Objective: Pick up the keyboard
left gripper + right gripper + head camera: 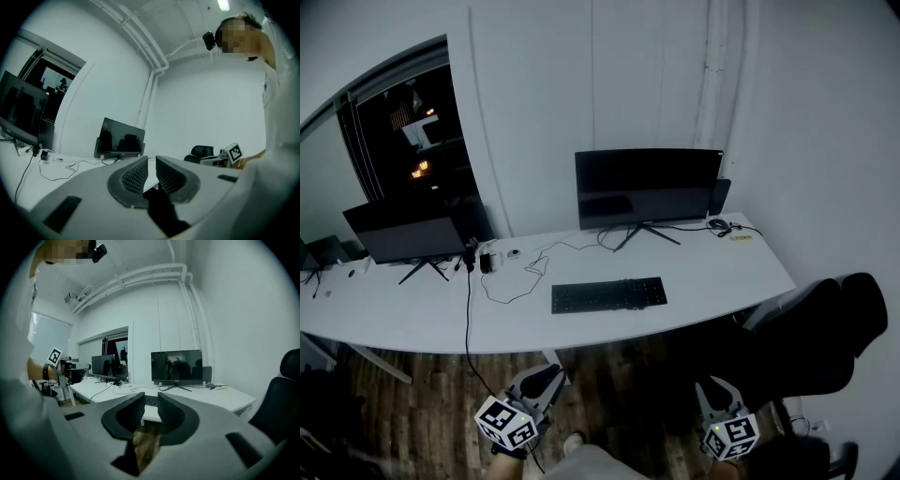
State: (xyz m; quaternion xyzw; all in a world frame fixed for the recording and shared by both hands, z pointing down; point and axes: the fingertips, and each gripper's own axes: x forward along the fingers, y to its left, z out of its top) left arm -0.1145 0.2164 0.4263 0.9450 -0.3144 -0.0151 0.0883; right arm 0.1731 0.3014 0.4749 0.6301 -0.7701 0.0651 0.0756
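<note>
Resting keyboard (608, 294) well beyond both jaws

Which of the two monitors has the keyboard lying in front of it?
The right monitor, nearer the chair; the keyboard lies before it, the left monitor has none.

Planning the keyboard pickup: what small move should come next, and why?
Probably carry both claws forward toward the keyboard. It lies flat on the desk, while the left claw and right claw hang empty over the floor, short of the desk edge.
</note>
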